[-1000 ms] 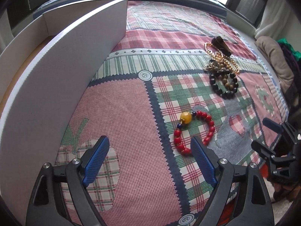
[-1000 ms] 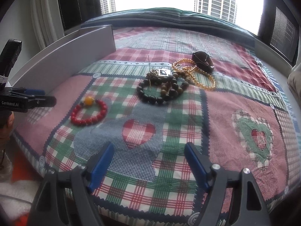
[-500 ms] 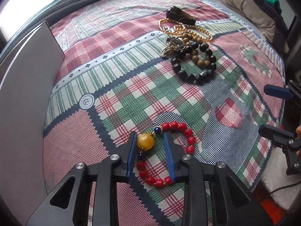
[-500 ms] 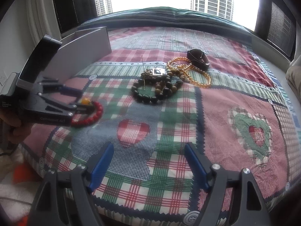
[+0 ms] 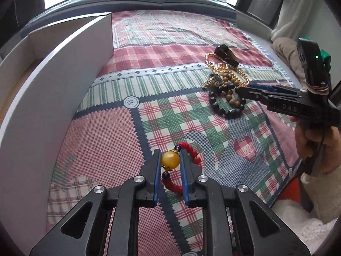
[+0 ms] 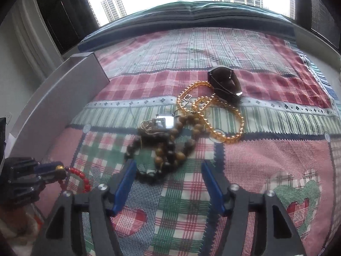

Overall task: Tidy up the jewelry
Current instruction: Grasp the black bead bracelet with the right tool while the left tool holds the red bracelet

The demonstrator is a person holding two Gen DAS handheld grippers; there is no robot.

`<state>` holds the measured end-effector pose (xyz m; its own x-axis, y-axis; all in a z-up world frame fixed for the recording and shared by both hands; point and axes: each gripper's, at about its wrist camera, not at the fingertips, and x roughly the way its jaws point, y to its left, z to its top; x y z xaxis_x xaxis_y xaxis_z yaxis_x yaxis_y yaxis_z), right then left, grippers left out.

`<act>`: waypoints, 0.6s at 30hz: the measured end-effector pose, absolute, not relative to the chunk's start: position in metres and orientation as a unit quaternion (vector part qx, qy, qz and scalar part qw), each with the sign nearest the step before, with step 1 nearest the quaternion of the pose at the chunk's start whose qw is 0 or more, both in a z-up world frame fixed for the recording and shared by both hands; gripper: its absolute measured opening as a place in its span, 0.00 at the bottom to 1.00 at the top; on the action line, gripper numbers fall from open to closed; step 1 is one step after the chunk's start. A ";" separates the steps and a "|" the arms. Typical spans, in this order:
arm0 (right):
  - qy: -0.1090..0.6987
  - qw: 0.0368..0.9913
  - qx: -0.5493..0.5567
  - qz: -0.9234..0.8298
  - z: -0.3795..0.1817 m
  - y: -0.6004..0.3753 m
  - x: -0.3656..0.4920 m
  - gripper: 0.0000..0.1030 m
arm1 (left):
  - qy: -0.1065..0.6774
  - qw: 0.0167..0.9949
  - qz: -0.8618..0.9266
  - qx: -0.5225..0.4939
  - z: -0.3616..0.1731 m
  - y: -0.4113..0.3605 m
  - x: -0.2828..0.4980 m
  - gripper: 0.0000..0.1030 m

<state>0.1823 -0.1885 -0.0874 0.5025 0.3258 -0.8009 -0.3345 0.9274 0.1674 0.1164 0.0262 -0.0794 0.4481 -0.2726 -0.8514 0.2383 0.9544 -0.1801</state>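
Observation:
My left gripper (image 5: 169,160) is shut on the yellow bead of the red bead bracelet (image 5: 192,156), which hangs from it just above the patchwork bedspread. It also shows in the right wrist view (image 6: 80,176). My right gripper (image 6: 167,168) is open, its fingers on either side of the near edge of a pile of dark and brown bead bracelets (image 6: 166,149). The pile shows in the left wrist view (image 5: 227,101), with a gold bead chain (image 6: 213,117) and a dark oval piece (image 6: 224,84) behind it.
A white open box (image 5: 53,89) stands along the left side of the bed, seen grey in the right wrist view (image 6: 64,98). The bed's front edge is close below both grippers. A window runs behind the bed.
My left gripper closed on the yellow bead and lifted the red bracelet. My right gripper moved forward to the bracelet pile and stayed open.

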 end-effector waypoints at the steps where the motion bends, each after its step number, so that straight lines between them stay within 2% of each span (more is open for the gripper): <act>1: 0.457 0.867 -0.020 0.197 -0.087 -0.182 0.189 0.45 | 0.500 0.853 -0.149 -0.022 -0.076 0.029 0.114 0.15; 4: 0.463 0.859 -0.058 0.213 -0.094 -0.165 0.206 0.42 | 0.493 0.857 -0.144 -0.034 -0.071 0.034 0.111 0.15; 5: 0.476 0.851 -0.069 0.210 -0.100 -0.162 0.211 0.37 | 0.492 0.858 -0.141 -0.038 -0.070 0.036 0.109 0.15; 6: 0.492 0.843 -0.079 0.203 -0.106 -0.160 0.214 0.21 | 0.491 0.859 -0.138 -0.045 -0.069 0.039 0.107 0.15; 8: 0.503 0.837 -0.084 0.201 -0.106 -0.161 0.211 0.11 | 0.491 0.859 -0.132 -0.061 -0.066 0.046 0.104 0.15; 18: 0.452 0.866 -0.026 0.213 -0.027 -0.194 0.160 0.11 | 0.462 0.872 -0.129 -0.097 -0.027 0.060 0.092 0.15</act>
<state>0.1600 -0.1942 -0.0265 0.5011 0.3456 -0.7934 -0.3922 0.9079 0.1477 0.0921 0.0601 -0.0266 0.5398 -0.3143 -0.7809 0.1358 0.9480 -0.2877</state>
